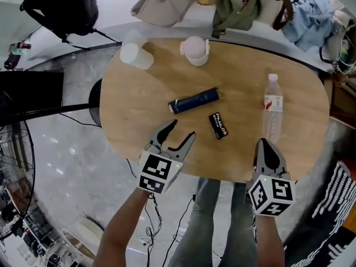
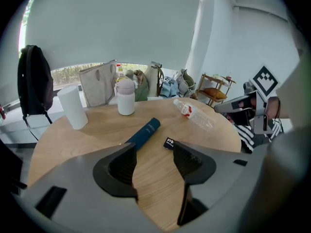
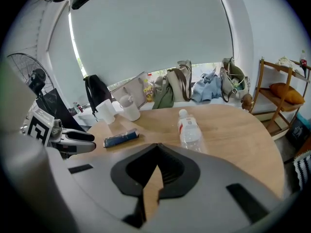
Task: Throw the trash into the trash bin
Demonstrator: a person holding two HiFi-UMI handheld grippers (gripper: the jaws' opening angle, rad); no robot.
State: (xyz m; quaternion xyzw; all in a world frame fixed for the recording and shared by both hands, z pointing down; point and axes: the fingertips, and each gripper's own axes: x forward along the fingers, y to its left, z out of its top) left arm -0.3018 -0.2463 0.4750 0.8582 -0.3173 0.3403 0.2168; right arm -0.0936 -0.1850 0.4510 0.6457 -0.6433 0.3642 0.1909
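On the round wooden table (image 1: 139, 121) lie a dark blue tube-shaped wrapper (image 1: 194, 100), a small black packet (image 1: 218, 125) and a clear plastic bottle (image 1: 272, 107) with a red label. My left gripper (image 1: 183, 128) hovers open at the near edge, just short of the wrapper (image 2: 143, 133) and packet (image 2: 170, 143), with nothing between its jaws. My right gripper (image 1: 263, 142) is shut and empty near the bottle's (image 3: 189, 130) base. The left gripper view shows its own gripper (image 2: 154, 152), and the right gripper view its own (image 3: 156, 147). I see no trash bin that I can be sure of.
A white cup (image 1: 136, 55) and a white flask (image 1: 194, 50) stand at the table's far side. Bags and clothes (image 1: 239, 4) lie on the ledge behind. A black backpack (image 1: 61, 7) is far left, and a fan (image 1: 14, 171) stands on the floor at left.
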